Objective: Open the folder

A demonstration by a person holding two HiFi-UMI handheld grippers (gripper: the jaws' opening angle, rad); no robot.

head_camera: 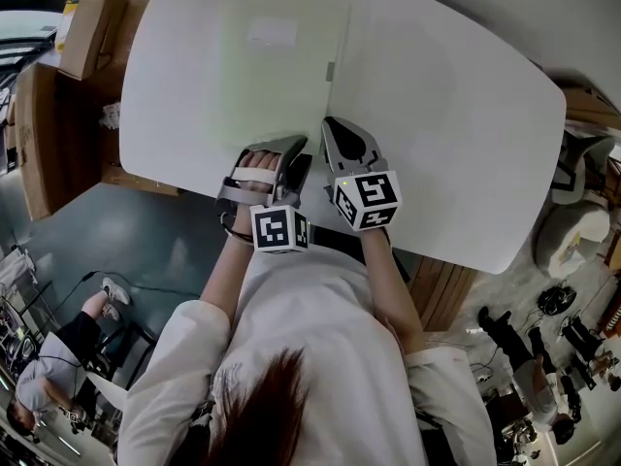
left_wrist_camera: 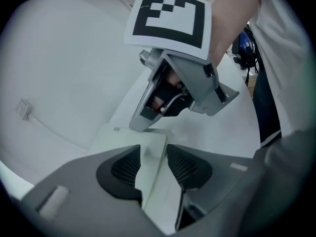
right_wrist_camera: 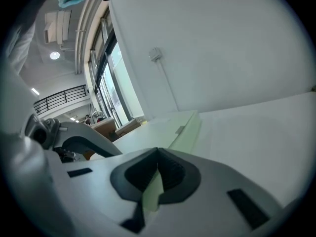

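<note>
A pale green translucent folder (head_camera: pixel 281 66) lies flat on the white table (head_camera: pixel 466 134), its near edge towards me. In the left gripper view my left gripper (left_wrist_camera: pixel 154 168) is open, and the folder's near corner (left_wrist_camera: pixel 152 152) lies loosely between the pads without being pressed. In the head view that gripper (head_camera: pixel 294 151) sits at the folder's near edge. Just to its right, my right gripper (head_camera: pixel 336 126) meets the same edge. The right gripper view shows it (right_wrist_camera: pixel 158 172) shut on a thin sheet of the folder (right_wrist_camera: pixel 170 127). The right gripper's tip (left_wrist_camera: pixel 140 123) also shows close above the corner.
The table's near edge (head_camera: pixel 291 216) runs just under both grippers. Cardboard boxes (head_camera: pixel 85 29) and a brown cabinet (head_camera: pixel 44 134) stand to the left of the table. A person (head_camera: pixel 53 357) sits on the floor at lower left. Chairs and gear (head_camera: pixel 572 221) crowd the right.
</note>
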